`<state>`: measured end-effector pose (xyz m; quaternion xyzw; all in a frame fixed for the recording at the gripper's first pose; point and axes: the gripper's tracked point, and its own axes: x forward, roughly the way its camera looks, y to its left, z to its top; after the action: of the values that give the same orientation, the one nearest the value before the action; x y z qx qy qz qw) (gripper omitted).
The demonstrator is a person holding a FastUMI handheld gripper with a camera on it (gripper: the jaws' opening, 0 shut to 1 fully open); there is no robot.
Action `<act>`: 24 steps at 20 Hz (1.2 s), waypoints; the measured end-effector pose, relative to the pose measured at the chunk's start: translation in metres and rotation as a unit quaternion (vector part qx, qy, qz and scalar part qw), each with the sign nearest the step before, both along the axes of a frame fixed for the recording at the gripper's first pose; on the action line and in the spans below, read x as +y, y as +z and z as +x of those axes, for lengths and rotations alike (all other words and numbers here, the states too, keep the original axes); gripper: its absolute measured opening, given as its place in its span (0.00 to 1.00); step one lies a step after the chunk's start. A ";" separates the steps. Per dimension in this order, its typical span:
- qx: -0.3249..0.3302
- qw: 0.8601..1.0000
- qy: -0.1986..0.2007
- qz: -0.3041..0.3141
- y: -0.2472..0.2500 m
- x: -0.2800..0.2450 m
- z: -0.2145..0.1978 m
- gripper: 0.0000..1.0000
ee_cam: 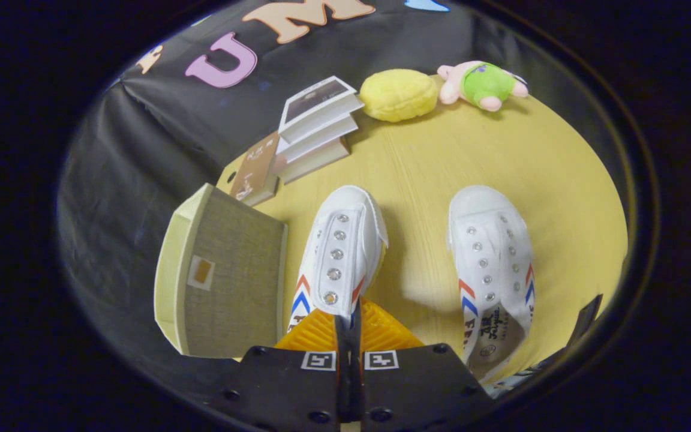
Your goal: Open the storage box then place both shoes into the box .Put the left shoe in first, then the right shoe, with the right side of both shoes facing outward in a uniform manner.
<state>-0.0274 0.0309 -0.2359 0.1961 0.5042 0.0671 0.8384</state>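
Fingers [348,327] pinched nearly closed on the left shoe's [339,252] tongue

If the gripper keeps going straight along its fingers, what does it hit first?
The gripper looks closed on the left shoe's tongue already. Beyond the toe lies bare table, then probably the yellow cushion; depth is unclear.

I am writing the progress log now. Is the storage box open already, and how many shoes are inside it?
Done: the storage box seems open, its flap raised, but its inside is hidden. In hand: the gripper fingers are nearly shut on the heel of the left shoe, apparently gripping it. Left: both shoes are outside the box; the right shoe lies untouched on the table.
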 end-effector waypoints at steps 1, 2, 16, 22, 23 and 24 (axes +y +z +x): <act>-0.008 1.000 -0.002 0.003 0.012 0.006 0.003 0.03; -0.018 1.000 -0.002 0.008 0.027 0.012 0.005 0.03; -0.081 0.993 0.052 0.069 0.116 0.163 0.030 0.04; -0.045 0.993 0.090 0.065 0.077 0.231 0.020 0.04; -0.040 0.993 0.093 0.063 0.069 0.240 0.020 0.04; -0.036 0.993 0.093 0.061 0.063 0.248 0.020 0.04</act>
<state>-0.0077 0.2789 -0.1734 0.1960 0.4845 0.1826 0.8328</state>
